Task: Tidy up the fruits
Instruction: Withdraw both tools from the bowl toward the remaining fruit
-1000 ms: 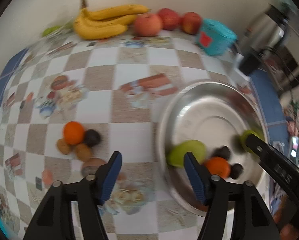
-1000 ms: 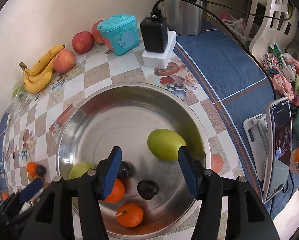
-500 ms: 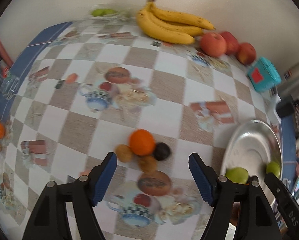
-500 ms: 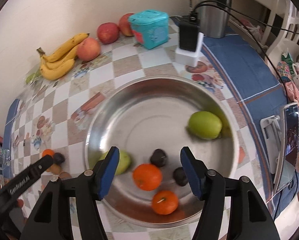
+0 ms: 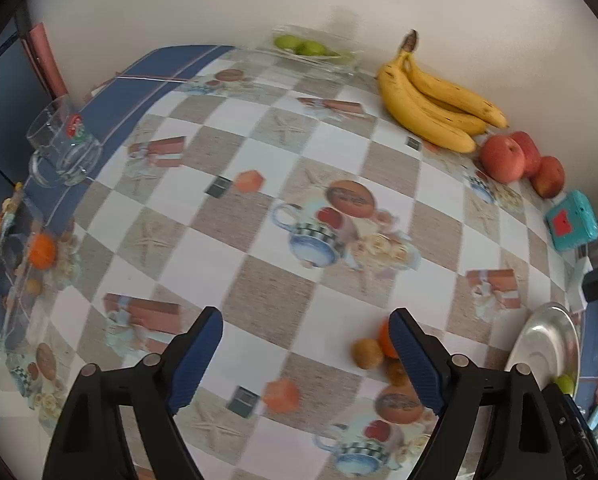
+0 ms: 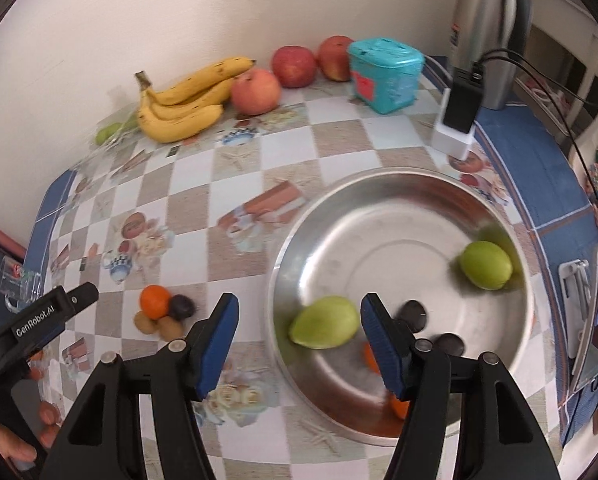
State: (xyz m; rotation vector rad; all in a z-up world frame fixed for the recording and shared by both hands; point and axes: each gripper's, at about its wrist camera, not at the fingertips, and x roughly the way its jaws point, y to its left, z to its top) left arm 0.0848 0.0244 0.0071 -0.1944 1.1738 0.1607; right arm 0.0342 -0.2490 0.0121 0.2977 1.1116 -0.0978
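Since a moment ago both my grippers have swung leftward. My left gripper (image 5: 305, 354) hangs spread and empty, the orange (image 6: 155, 301) cluster beside its right finger; my right gripper (image 6: 297, 346) gapes empty over the bowl (image 6: 399, 184) rim near a green fruit (image 6: 325, 322).

Right tool (image 6: 297, 344): fingers spread, empty, above the near-left rim of the metal bowl (image 6: 379, 184). Inside the bowl: two green fruits (image 6: 325, 322), two dark plums (image 6: 413, 314). Left of the bowl: an orange (image 6: 155, 300) on the surface (image 6: 235, 184).

Left tool (image 5: 305, 354) now swung leftward past fruit cluster (image 5: 379, 350), still empty.
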